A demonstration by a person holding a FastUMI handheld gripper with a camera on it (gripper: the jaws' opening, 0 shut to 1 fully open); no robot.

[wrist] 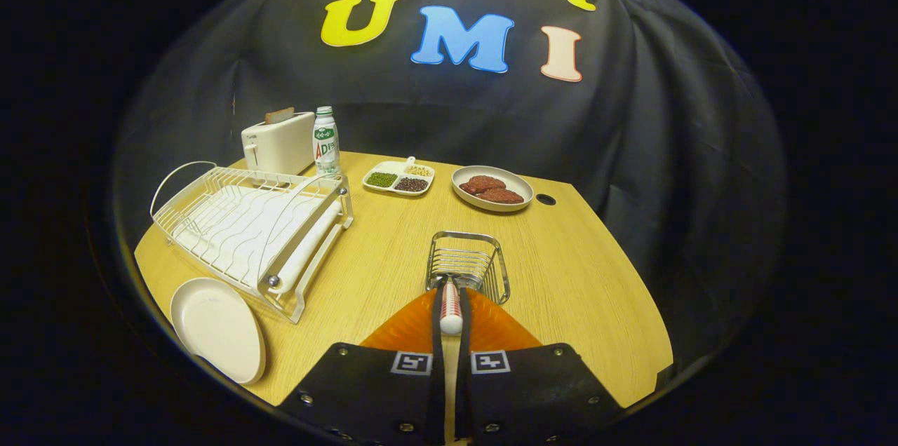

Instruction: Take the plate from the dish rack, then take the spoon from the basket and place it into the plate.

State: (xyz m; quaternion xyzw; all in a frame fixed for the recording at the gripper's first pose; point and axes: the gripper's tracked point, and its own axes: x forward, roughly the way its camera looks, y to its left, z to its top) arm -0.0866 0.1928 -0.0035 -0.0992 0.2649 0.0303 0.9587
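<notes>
I have the gripper clamped on one spoon, its handle between both fingers, just over the one wire basket. One plate lies beside the dish rack.

Tongs nearly closed, both fingers clamped on the spoon handle.

A staged kitchen booth: black cloth wall, wooden table, dish rack, toaster, plated food.
</notes>
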